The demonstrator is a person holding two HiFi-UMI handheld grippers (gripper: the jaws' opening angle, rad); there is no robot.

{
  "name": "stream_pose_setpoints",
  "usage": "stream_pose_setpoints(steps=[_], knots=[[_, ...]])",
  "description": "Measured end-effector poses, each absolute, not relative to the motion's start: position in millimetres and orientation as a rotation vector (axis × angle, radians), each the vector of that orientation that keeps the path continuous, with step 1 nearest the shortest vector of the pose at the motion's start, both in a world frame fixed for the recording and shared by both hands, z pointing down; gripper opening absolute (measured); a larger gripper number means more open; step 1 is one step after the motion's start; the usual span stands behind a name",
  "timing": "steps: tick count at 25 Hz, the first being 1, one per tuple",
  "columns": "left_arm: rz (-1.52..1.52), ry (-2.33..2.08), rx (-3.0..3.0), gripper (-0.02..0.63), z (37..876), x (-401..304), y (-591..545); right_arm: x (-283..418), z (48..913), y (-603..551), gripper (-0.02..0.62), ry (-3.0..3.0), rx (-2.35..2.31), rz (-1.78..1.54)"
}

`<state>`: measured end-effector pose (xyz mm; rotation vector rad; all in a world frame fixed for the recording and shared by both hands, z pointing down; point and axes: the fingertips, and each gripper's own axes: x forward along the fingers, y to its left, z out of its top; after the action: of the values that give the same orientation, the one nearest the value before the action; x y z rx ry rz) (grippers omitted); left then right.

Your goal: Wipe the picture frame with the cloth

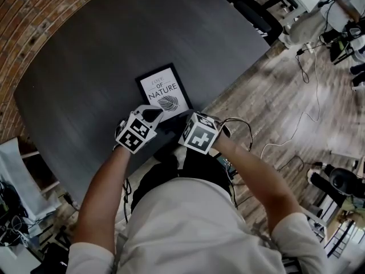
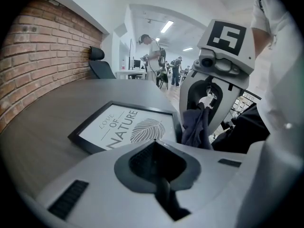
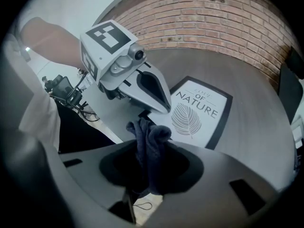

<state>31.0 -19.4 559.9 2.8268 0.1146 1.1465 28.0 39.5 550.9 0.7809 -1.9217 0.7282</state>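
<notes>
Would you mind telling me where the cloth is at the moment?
The cloth is bunched between the jaws of the right tool, at the near edge of the table, just beside the picture frame's near corner.

picture frame (image 1: 164,93): black rim, white print reading NATURE above a leaf, lying flat, slightly askew, centre of head view | cloth (image 3: 148,144): dark blue, bunched, pinched between jaws, lower centre of right gripper view, near frame's corner

picture frame (image 1: 164,92) on table (image 1: 102,67), cloth (image 3: 148,141) beside
</notes>
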Motion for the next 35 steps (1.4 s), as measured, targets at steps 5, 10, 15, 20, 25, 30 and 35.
stream_pose_setpoints(steps=[5, 10, 15, 20, 25, 30, 35], knots=[[1.148, 0.121, 2.837, 0.008, 559.6, 30.1, -18.7, 50.1, 551.5, 41.8, 0.131, -1.884, 0.818, 0.738], [1.153, 0.128, 2.841, 0.008, 559.6, 29.7, -19.3, 69.3, 552.5, 42.5, 0.132, -1.848, 0.853, 0.738], [1.152, 0.12, 2.844, 0.008, 559.8, 31.1, -20.0, 88.3, 552.6, 44.0, 0.132, -1.804, 0.877, 0.708], [1.161, 0.127, 2.839, 0.008, 560.8, 30.8, -18.6, 111.8, 552.4, 49.8, 0.132, -1.742, 0.916, 0.695], [1.204, 0.138, 2.831, 0.009, 564.1, 26.7, -18.0, 148.5, 546.1, 46.4, 0.13, -1.675, 0.949, 0.652], [1.205, 0.08, 2.819, 0.009, 554.2, 25.3, -16.2, 185.8, 533.8, 25.3, 0.13, -1.65, 0.964, 0.606], [1.146, -0.086, 2.833, 0.179, 540.1, 25.4, -6.0, 196.4, 518.8, -28.8, 0.13, -1.686, 0.86, 0.469]])
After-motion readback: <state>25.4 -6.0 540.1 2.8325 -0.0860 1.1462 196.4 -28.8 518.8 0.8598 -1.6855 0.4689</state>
